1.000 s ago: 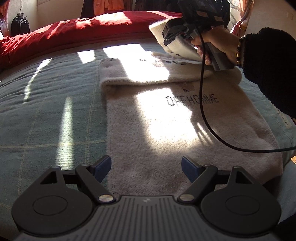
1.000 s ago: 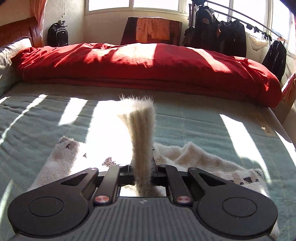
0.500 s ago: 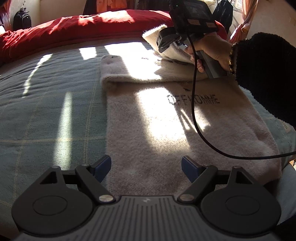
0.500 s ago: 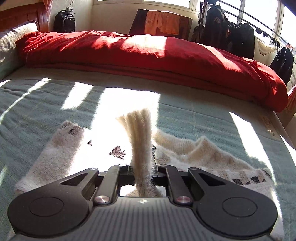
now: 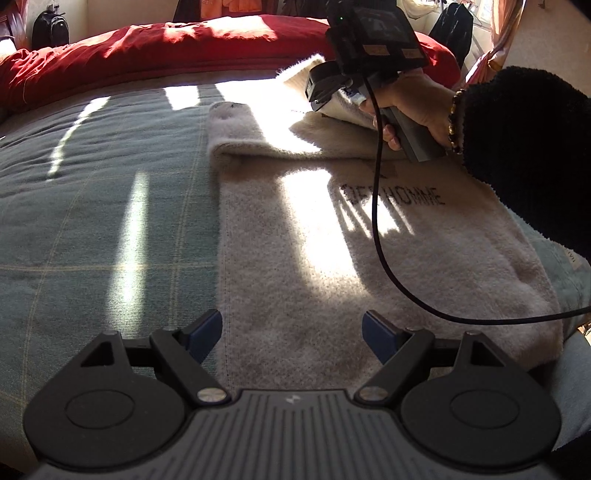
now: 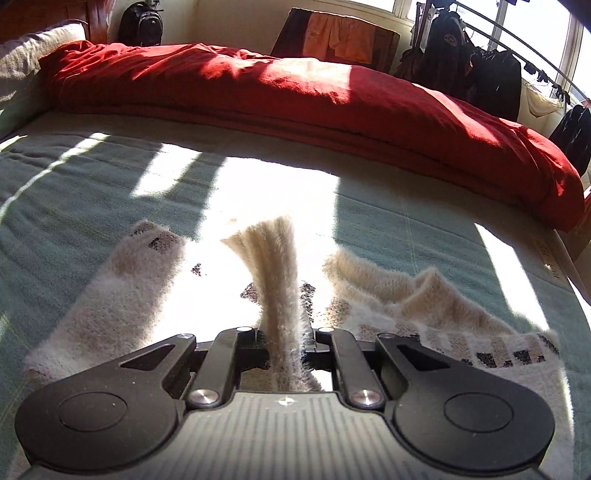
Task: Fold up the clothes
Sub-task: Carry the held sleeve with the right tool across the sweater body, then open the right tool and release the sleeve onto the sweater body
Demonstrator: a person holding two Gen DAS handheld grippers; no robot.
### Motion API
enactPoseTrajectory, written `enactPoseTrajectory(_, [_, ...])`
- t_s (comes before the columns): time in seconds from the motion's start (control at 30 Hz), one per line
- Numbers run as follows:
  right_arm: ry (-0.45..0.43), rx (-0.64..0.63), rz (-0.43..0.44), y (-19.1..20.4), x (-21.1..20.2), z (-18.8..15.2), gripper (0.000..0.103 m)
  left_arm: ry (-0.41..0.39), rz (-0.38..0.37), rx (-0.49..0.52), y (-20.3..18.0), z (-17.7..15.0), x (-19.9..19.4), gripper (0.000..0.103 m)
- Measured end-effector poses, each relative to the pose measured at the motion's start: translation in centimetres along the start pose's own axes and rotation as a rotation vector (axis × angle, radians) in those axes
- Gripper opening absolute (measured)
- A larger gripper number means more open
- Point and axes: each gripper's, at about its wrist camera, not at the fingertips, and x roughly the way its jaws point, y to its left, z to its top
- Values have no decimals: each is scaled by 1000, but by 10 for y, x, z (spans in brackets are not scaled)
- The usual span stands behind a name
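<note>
- A fuzzy cream sweater (image 5: 369,266) is lying flat on the green checked bed cover (image 5: 92,229), its near hem reaching just under the left gripper.
- The left gripper (image 5: 291,330) is hanging released above that near hem, its blue-tipped fingers (image 5: 205,330) standing wide apart with nothing between them.
- One sleeve (image 5: 255,136) is lying folded across the far part of the sweater, toward the left, in a bright patch of sun.
- Dark lettering (image 5: 395,194) is showing on the sweater, partly in shadow.
- The right gripper (image 6: 284,341) is clenched on a bunched strip of the cream sweater (image 6: 275,266), which is standing up out of the closed jaws.
- In the left wrist view, a hand (image 5: 413,99) in a black fleece sleeve (image 5: 524,155) is holding that gripper at the far right of the sweater, with a black cable (image 5: 380,221) trailing from it over the cloth.
- A red duvet (image 6: 314,96) is lying heaped along the far side of the bed.
- Dark clothes (image 6: 476,66) are hanging on a rail at the far right, and a black backpack (image 6: 142,22) is standing at the far left.
</note>
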Motion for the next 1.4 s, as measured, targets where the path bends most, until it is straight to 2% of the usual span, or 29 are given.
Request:
enactPoseTrajectory(0.2, [33, -17, 9, 5, 8, -5, 15, 4, -1, -10, 2, -1, 1, 83])
enactPoseTrajectory(0.4, [64, -18, 14, 10, 13, -10, 27, 8, 1, -11, 3, -1, 0, 83])
enactPoseTrajectory(0.47, [78, -18, 20, 11, 12, -10, 41, 5, 3, -12, 3, 0, -1, 83])
enactPoseTrajectory(0.5, [83, -16, 24, 11, 11, -10, 44, 4, 4, -13, 3, 0, -2, 83])
enactPoseTrajectory(0.53, [88, -12, 30, 10, 10, -11, 52, 2, 6, -13, 3, 0, -3, 83])
enactPoseTrajectory(0.6, [94, 3, 54, 8, 5, -11, 60, -1, 7, -14, 2, 1, -4, 83])
enactPoseTrajectory(0.67, [97, 16, 77, 5, 0, -12, 63, -7, 8, -11, 0, 1, -7, 83])
enactPoseTrajectory(0.77, [103, 27, 103, -1, -12, -13, 64, -16, 13, -6, -4, 1, -11, 83])
enactPoseTrajectory(1.03, [25, 183, 281, -38, -59, -5, 63, -46, 10, 7, -15, 0, -23, 83])
enactPoseTrajectory(1.1, [27, 219, 250, -50, -58, -6, 63, -48, 9, 8, -17, 1, -23, 85])
enactPoseTrajectory(1.17, [36, 250, 207, -62, -54, -9, 56, -47, 8, 10, -19, 2, -23, 85])
enactPoseTrajectory(1.27, [80, 278, 158, -74, -38, -22, 54, -40, 11, 14, -21, 4, -20, 85])
enactPoseTrajectory(1.37, [170, 281, 159, -77, -16, -42, 55, -25, 23, 17, -25, 6, -14, 85])
enactPoseTrajectory(1.4, [176, 283, 169, -80, -16, -45, 55, -21, 27, 18, -27, 8, -12, 85])
